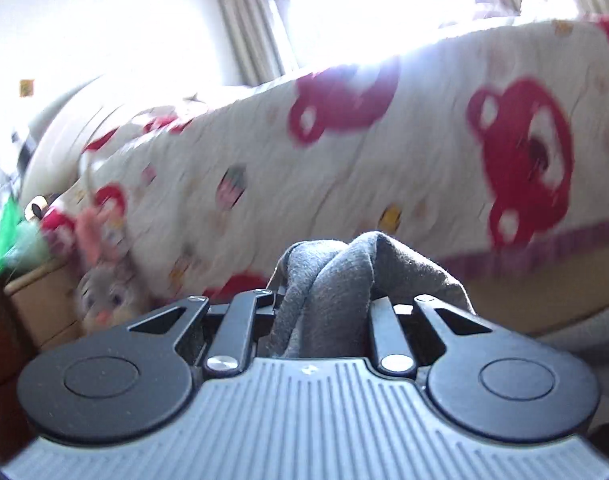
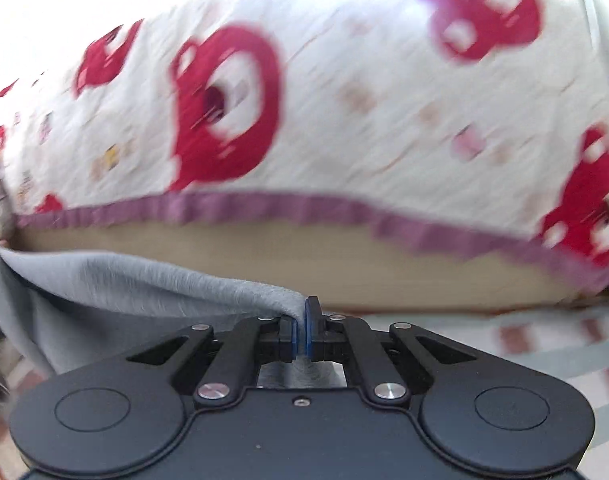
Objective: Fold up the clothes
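Garment (image 2: 136, 280): grey knit, held off the bed by both grippers in front of the bed's near edge. The left gripper (image 1: 328, 300) is clamped on a thick bunched wad of it; the right gripper (image 2: 302, 326) is pinched nearly flat on a thin edge, with cloth sagging away to the left. Behind hangs the bear-print quilt (image 2: 384, 120) with its purple hem. The step looks like lift-and-spread. Next, I judge, pull the hands apart to tauten the cloth, then lay it flat on the bed.
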`<state>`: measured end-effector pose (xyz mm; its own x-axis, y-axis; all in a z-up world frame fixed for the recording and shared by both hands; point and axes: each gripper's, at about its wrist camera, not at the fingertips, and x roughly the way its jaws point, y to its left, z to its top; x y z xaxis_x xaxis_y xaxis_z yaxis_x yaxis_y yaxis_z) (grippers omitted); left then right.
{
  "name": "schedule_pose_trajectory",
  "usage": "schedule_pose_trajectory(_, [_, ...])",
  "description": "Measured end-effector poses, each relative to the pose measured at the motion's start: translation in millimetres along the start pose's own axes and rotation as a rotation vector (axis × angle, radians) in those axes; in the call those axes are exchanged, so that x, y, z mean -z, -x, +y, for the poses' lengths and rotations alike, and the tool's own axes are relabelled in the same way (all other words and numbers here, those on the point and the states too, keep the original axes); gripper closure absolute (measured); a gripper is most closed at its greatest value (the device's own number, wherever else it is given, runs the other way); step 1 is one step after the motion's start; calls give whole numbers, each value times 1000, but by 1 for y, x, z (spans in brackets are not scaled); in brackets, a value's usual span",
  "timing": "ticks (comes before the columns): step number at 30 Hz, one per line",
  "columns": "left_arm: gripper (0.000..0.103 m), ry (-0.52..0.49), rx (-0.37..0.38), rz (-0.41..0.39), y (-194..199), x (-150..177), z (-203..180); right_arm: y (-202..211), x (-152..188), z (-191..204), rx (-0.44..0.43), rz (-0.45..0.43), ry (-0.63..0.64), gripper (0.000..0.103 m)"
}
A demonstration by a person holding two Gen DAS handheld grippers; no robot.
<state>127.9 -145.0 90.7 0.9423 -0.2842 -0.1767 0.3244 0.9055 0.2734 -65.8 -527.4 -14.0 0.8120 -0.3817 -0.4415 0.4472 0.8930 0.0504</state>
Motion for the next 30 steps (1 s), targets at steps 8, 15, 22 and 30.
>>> schedule_pose_trajectory(8, [88, 146, 407, -168, 21, -58, -55, 78, -28, -97, 278, -27, -77, 98])
schedule_pose_trajectory(15, [89, 391, 819, 427, -25, 76, -101, 48, 28, -177, 467, 394, -412, 79])
schedule_pose_trajectory(22, [89, 707, 1046, 971, -56, 231, -123, -18, -2, -76, 105, 506, -198, 65])
schedule_pose_trajectory(30, [54, 301, 930, 898, -30, 200, -109, -103, -29, 117, -369, 652, 214, 52])
